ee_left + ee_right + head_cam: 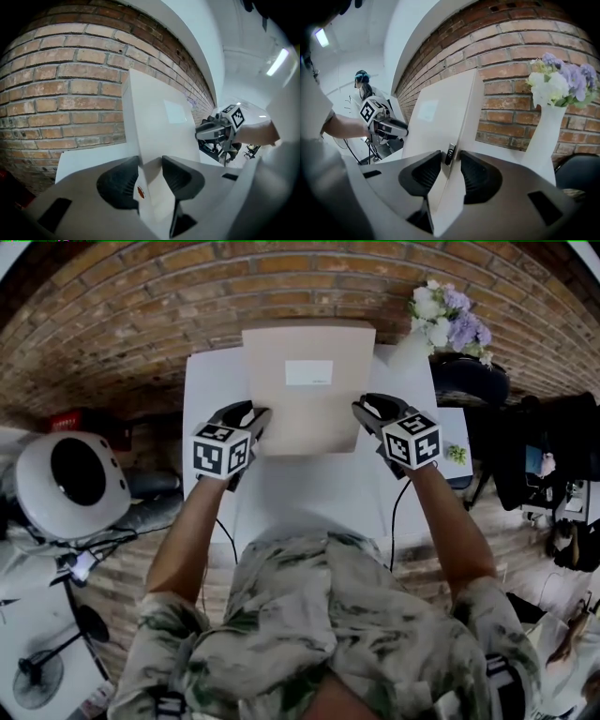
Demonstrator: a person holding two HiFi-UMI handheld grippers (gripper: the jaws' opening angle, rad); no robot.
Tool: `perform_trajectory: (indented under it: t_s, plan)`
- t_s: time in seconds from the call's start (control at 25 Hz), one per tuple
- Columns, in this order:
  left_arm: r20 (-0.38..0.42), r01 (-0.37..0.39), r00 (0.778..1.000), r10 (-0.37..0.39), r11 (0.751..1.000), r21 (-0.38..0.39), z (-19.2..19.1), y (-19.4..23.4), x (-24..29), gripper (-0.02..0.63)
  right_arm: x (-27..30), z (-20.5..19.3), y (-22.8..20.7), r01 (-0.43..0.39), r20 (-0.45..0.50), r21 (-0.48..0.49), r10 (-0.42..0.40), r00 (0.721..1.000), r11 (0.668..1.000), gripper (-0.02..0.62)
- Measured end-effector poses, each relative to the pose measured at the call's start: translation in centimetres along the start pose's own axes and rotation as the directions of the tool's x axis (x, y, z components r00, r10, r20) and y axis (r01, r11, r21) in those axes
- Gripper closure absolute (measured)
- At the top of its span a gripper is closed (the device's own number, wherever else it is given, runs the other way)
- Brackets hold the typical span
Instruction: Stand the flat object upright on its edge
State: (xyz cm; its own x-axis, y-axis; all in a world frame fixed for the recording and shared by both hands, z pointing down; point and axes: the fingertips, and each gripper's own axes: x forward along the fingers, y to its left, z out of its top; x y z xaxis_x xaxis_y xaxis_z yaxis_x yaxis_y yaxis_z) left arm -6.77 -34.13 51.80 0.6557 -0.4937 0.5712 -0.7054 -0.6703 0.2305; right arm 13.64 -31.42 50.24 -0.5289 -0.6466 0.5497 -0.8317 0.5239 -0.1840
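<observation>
The left gripper [150, 165] has its two fingers [117, 183] closed on the left vertical edge of the flat box [159, 119]. The edge fills the gap between the pads, and one pad bears on each broad face. The right gripper [451, 161] is closed in the same way on the opposite vertical edge of the flat box [440, 117], where a small dark tab [449, 153] on that edge sits just between its fingers [478, 180]. In the head view, the left gripper [258, 418] and the right gripper [366, 409] hold the flat box [309, 399] between them near its lower corners. The panel extends up and away from both sets of fingertips. The box stands on edge above the white table [309, 498], and its broad face carries a pale rectangular label [309, 373] above the level of the fingers. The views do not confirm contact between the lower edge and the table. The brick wall [187, 296] lies beyond the fingertips, behind the box. A white vase [546, 140] of flowers [450, 315] stands outboard of the right fingers, apart from the box.
</observation>
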Motion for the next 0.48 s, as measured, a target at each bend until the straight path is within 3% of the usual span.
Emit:
perform_trajectory:
  t_s: [0.48]
  plan:
    - [0.031, -0.062, 0.998, 0.059, 0.995, 0.083, 3.7, 4.2, 2.9, 0.439, 3.6, 4.6, -3.1, 0.08, 0.046, -0.142, -0.074, 0.996, 0.987, 0.448]
